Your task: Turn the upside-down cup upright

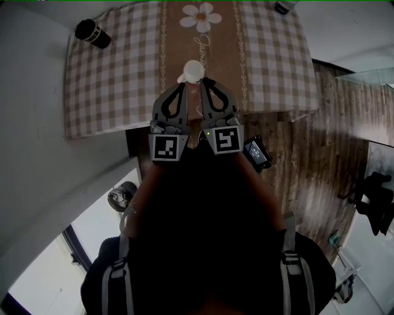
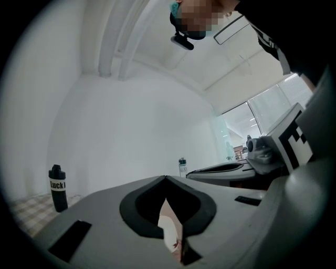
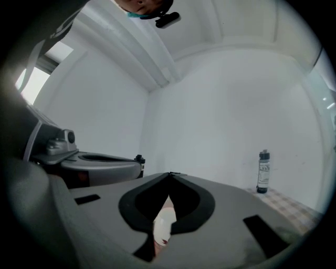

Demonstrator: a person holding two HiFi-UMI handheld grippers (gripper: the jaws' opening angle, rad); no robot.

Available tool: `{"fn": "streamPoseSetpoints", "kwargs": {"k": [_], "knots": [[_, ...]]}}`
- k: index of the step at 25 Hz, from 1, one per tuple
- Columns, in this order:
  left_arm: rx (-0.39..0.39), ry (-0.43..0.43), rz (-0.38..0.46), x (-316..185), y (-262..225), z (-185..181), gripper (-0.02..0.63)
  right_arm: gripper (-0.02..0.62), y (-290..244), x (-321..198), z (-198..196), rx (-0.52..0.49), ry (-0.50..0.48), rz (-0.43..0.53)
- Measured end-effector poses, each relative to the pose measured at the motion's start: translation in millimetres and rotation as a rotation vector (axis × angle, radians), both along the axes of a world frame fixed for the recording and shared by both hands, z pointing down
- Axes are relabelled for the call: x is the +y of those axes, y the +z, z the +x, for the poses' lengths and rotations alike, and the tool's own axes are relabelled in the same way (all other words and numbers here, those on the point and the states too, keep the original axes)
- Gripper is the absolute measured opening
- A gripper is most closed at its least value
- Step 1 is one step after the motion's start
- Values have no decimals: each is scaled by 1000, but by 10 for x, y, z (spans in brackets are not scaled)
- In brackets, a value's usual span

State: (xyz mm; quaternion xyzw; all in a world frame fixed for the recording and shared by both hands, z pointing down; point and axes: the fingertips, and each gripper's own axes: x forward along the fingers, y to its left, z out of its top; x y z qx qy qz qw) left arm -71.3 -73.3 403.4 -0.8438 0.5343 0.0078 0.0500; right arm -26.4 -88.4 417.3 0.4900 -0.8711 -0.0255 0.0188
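A white cup [image 1: 193, 71] with a small handle stands on the checked tablecloth [image 1: 111, 92], its flat white end up. Both grippers hover side by side just on the near side of it, pointing level at it. My left gripper [image 1: 184, 84] is shut with nothing in it. My right gripper [image 1: 202, 81] is also shut and holds nothing. In the left gripper view the cup [image 2: 169, 231] shows only as a sliver through the gap below the closed tips [image 2: 166, 177]. The right gripper view shows the same sliver of cup [image 3: 164, 226] under its closed tips [image 3: 169, 173].
A black bottle [image 1: 92, 33] stands at the table's far left corner and a clear bottle [image 1: 284, 6] at the far right. A brown runner with a daisy [image 1: 201, 17] crosses the middle. The table's near edge lies under the grippers. White walls stand behind.
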Motion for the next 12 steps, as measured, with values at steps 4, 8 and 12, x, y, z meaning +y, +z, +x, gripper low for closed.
{"fn": "streamPoseSetpoints", "kwargs": {"k": [4, 8, 12], "knots": [[7, 4, -8, -6, 9, 20, -11, 0, 7, -1, 6, 2, 0, -1], [6, 12, -6, -6, 26, 44, -10, -1, 18, 0, 7, 7, -3, -1], [8, 16, -9, -3, 34, 62, -11, -2, 20, 2, 13, 3, 0, -3]]}}
